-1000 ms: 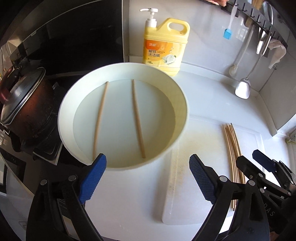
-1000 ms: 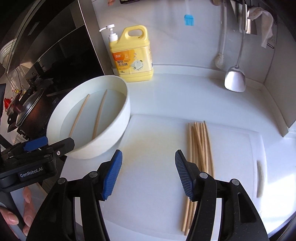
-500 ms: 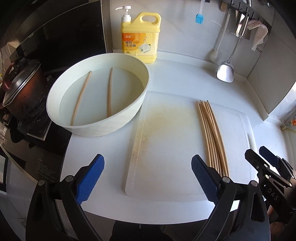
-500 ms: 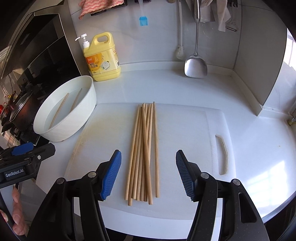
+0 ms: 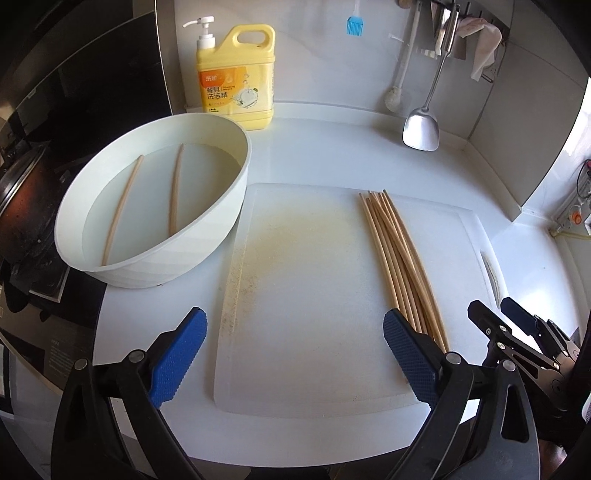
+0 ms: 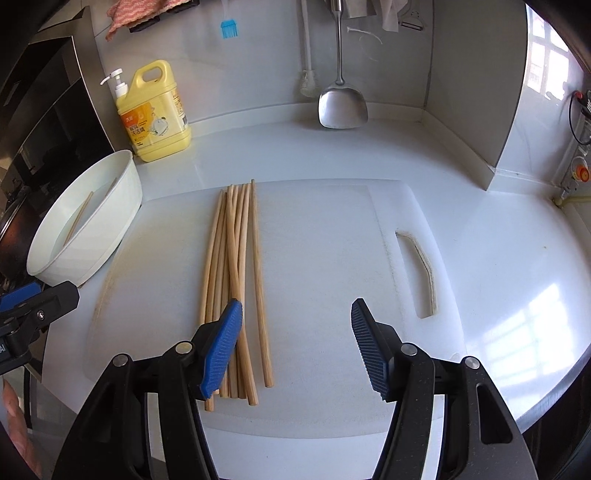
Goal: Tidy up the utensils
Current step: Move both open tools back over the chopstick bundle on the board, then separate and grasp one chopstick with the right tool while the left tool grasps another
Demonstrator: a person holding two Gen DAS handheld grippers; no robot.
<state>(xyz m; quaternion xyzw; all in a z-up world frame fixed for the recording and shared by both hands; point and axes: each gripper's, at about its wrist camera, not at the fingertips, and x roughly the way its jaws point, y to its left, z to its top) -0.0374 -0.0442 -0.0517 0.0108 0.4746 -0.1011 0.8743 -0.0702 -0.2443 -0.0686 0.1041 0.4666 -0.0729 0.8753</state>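
Observation:
A bundle of several wooden chopsticks (image 5: pixel 397 254) lies lengthwise on the white cutting board (image 5: pixel 306 280); it also shows in the right wrist view (image 6: pixel 236 266). Two more chopsticks (image 5: pixel 173 192) lie in water in the white basin (image 5: pixel 221 221) at the left. My left gripper (image 5: pixel 295 343) is open and empty above the board's near edge. My right gripper (image 6: pixel 295 339) is open and empty, just right of the bundle's near ends; its left finger (image 6: pixel 221 347) overlaps the bundle in view.
A yellow detergent bottle (image 5: pixel 236 77) stands at the back wall. A metal spatula (image 5: pixel 421 125), a brush and a blue silicone brush (image 5: pixel 355 26) hang on the wall. A stove with a dark pot (image 5: pixel 18 192) is at far left. The counter edge curves near.
Both grippers pulled back from the basin and swung right. The basin shrank in view and the cutting board with the chopstick bundle now fills the middle. Both stayed open.

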